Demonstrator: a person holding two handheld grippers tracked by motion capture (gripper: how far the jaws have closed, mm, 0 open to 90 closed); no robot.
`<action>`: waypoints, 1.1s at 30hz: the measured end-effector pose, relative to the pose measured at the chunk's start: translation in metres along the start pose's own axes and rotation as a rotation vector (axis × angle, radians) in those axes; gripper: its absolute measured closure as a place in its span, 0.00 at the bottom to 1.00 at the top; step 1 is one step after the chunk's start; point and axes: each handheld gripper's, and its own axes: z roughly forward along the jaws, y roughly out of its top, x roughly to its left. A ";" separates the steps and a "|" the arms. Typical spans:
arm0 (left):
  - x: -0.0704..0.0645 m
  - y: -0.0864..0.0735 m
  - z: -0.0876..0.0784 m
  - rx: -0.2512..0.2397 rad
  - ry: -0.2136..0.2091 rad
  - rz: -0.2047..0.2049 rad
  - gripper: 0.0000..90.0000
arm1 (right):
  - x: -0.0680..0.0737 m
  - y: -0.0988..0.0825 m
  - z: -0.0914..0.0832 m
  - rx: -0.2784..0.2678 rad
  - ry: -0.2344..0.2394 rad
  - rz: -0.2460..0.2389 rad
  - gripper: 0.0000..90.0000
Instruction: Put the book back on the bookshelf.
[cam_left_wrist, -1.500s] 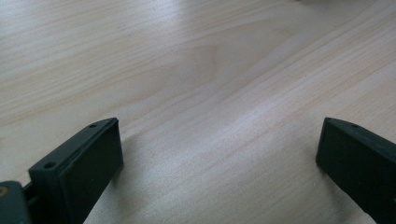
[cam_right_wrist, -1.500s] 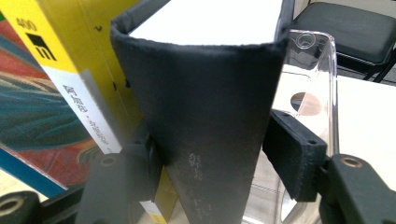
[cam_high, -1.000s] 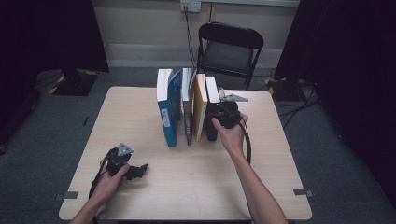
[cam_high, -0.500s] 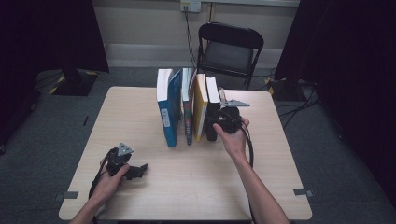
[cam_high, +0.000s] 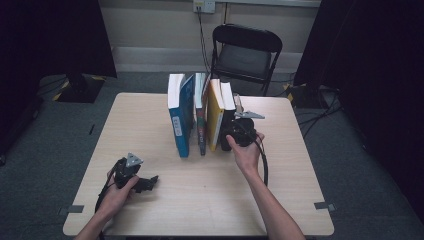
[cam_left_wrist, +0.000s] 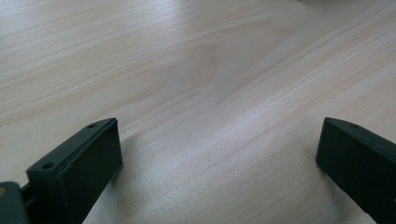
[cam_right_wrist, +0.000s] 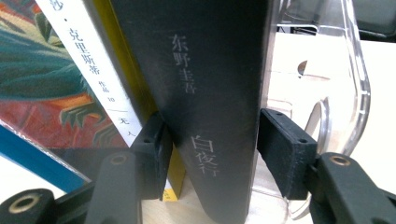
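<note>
Our right gripper (cam_right_wrist: 210, 154) has its jaws set on either side of the spine of the black book (cam_right_wrist: 210, 93), which stands upright between them at the right end of the row; they have just been closing, and both pads look to be touching its covers. Just outside one jaw stands the yellow book (cam_right_wrist: 135, 88), just outside the other the clear bookend (cam_right_wrist: 345, 79). Our left gripper (cam_left_wrist: 219, 158) rests low over the bare table (cam_left_wrist: 196, 70), jaws spread wide with nothing between them.
</note>
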 end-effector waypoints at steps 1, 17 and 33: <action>0.000 0.000 0.000 0.000 0.000 0.000 0.00 | 0.001 0.000 0.000 0.002 -0.005 -0.002 0.52; 0.000 0.000 0.000 0.001 -0.003 -0.002 0.00 | 0.004 -0.004 -0.002 -0.010 -0.018 0.003 0.52; 0.000 0.000 0.000 0.000 -0.005 0.000 0.00 | 0.009 -0.003 -0.003 -0.003 -0.041 0.037 0.53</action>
